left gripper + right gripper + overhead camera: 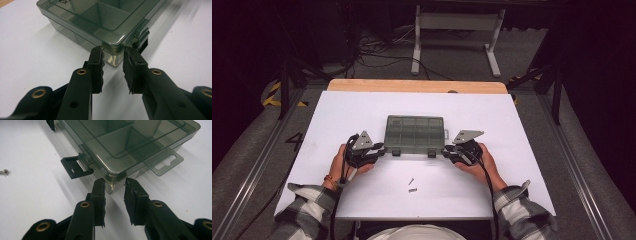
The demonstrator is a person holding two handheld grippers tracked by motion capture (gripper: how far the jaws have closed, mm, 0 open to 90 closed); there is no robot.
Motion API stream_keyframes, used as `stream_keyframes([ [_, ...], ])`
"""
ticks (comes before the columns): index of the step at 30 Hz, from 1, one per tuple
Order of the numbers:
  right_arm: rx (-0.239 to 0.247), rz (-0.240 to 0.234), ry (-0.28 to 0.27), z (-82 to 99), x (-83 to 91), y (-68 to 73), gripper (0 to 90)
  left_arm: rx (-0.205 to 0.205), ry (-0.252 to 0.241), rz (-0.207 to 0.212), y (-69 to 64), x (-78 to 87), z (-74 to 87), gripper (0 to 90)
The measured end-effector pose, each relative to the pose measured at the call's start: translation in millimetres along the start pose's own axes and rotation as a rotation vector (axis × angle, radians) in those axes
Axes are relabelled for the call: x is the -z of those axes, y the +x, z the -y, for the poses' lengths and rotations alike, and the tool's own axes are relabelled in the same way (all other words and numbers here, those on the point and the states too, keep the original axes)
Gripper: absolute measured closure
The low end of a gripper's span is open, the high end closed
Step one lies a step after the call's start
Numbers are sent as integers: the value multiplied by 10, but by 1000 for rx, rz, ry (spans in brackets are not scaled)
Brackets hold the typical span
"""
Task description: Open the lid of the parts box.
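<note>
A: Where does the work stand?

B: The smoky compartment box [415,133] sits mid-counter [362,107], lid down. Both front latches look flipped open; one black latch [75,167] hangs loose at the near edge.

A: And the grips?

B: The left hand-held gripper [113,58] has its jaws narrowed around the box's near-left corner, pads apparently touching it. The right hand-held gripper [115,185] does likewise at the near-right corner.

A: What's left?

B: Probably raising the lid. Two small screws [412,185] lie loose in front, not yet put away.
</note>
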State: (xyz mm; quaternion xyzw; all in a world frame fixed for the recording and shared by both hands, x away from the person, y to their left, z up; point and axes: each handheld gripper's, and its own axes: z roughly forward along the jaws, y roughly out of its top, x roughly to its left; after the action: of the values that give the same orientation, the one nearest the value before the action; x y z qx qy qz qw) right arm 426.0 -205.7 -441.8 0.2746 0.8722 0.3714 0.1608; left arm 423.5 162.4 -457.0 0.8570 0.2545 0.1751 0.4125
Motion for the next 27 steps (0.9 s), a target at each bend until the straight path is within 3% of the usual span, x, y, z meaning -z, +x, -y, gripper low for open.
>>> stream_keyframes([
  [10,-13,-2,-10,5,19,-1,675,5,-2,5,1,1,2,702],
  [27,-13,-5,-24,1,37,9,729,13,-3,11,13,14,8,730],
])
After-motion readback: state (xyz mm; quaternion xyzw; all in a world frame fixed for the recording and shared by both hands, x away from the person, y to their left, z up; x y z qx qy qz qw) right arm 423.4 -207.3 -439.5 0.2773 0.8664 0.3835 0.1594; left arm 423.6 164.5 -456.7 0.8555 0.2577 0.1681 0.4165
